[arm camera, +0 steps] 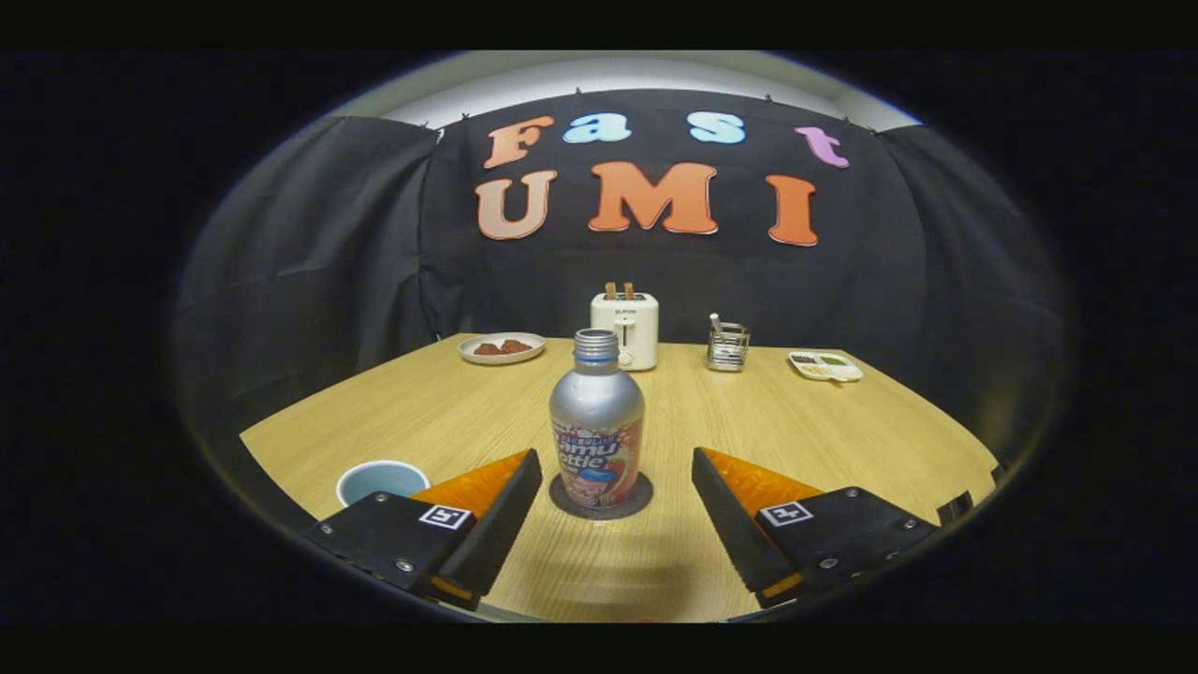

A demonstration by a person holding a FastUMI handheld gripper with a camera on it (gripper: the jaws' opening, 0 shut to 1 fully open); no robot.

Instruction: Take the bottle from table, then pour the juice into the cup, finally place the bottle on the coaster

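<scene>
The gripper (618, 473) is spread wide and released, touching nothing. The silver bottle (596, 432) stands upright and uncapped on the dark round coaster (601, 501), just ahead of the fingertips and between them. The blue cup (380, 481) sits on the wooden table (824, 431) beside the left finger, partly hidden behind it

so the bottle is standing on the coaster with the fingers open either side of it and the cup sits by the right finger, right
Not quite. The gripper view shows the cup by the left finger, not the right one. The rest holds: the bottle stands upright on the coaster, just ahead of the gripper, whose fingers are open and apart from it on either side.
</scene>
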